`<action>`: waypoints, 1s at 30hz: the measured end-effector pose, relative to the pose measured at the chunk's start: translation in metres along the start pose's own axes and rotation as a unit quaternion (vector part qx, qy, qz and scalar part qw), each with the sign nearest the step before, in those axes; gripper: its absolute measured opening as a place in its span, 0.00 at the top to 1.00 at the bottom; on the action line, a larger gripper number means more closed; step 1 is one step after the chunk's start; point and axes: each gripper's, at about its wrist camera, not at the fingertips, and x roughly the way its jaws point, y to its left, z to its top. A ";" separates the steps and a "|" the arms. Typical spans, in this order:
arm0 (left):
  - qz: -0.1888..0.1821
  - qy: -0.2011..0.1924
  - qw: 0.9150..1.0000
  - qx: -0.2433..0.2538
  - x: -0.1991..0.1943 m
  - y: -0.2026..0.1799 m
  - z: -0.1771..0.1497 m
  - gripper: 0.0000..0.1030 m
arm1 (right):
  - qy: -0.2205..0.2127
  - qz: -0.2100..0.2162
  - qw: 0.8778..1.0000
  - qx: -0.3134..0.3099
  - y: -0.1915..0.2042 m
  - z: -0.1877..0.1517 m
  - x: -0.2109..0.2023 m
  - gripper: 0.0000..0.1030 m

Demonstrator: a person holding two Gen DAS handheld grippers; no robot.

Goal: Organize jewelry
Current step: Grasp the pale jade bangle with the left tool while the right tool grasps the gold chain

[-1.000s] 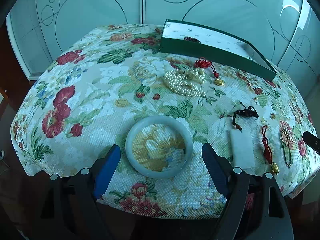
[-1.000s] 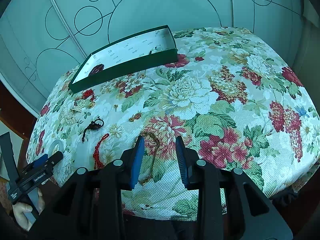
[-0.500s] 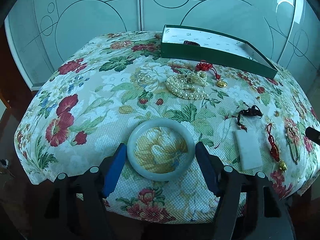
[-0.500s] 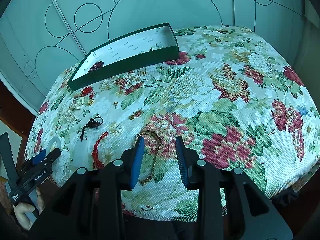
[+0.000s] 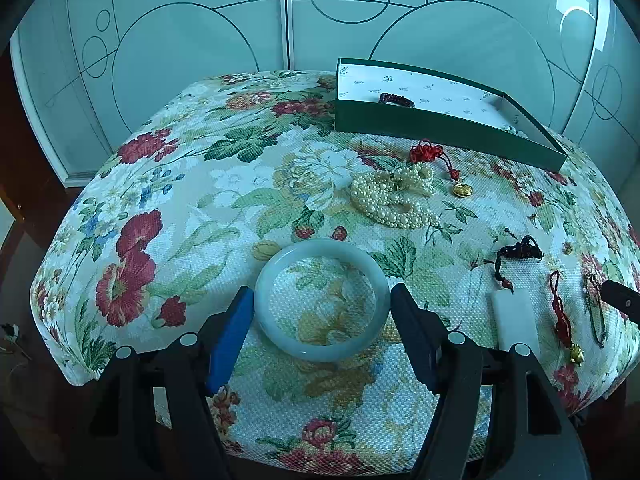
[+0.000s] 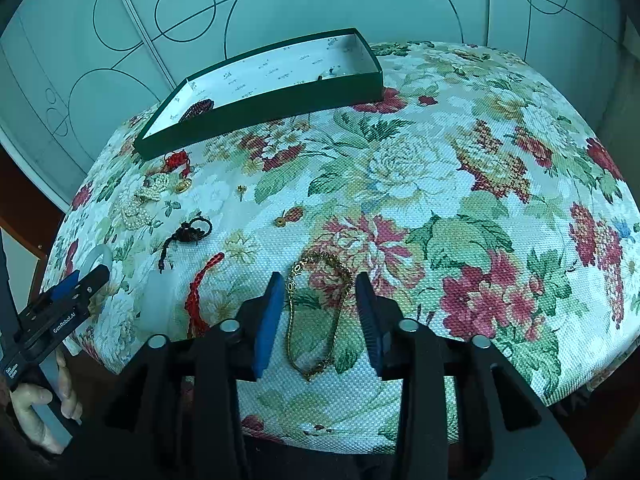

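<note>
a small table draped in a floral cloth (image 5: 168,216) is seen from two hand-held grippers, with jewelry scattered over it and an open green box (image 5: 440,128) at the far edge, set before frosted glass doors.

at the left, the left gripper (image 5: 322,316) is lowered around a pale jade bangle (image 5: 322,300) that lies flat near the front edge of the table. its jaws are apart, one blue pad on each side of the ring; the left pad is seen just at the rim, and whether it touches cannot be told. the bangle is smooth, milky green-white and thick-walled, so it is judged that a grip across its outer width is being lined up.

further right, a heaped pearl necklace (image 5: 394,200), a red knotted charm with a gold pendant (image 5: 440,164), a dark cord piece (image 5: 520,252), a white slab (image 5: 516,320) and a red tassel charm (image 5: 562,320) are spread on the cloth. a dark beaded bracelet (image 5: 396,99) is already laid in the box, which suggests the box is where pieces are gathered.

at the right, the right gripper (image 6: 316,312) is placed over a thin gold chain (image 6: 316,312), a loose long loop on the cloth. its jaws have just been opening and stand apart, with the chain between them, unpinched.
</note>
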 end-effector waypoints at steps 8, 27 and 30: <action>-0.002 0.002 1.000 -0.002 0.003 0.003 0.000 0.33 | -0.004 -0.022 1.000 -0.018 0.007 0.002 0.013 0.52; -0.004 -0.001 1.000 -0.004 0.002 0.002 0.003 0.33 | -0.033 -0.061 0.997 -0.045 0.004 -0.004 0.010 0.91; -0.003 -0.005 1.000 -0.004 -0.001 0.003 0.005 0.33 | -0.036 -0.056 0.997 -0.037 0.000 -0.004 0.007 0.91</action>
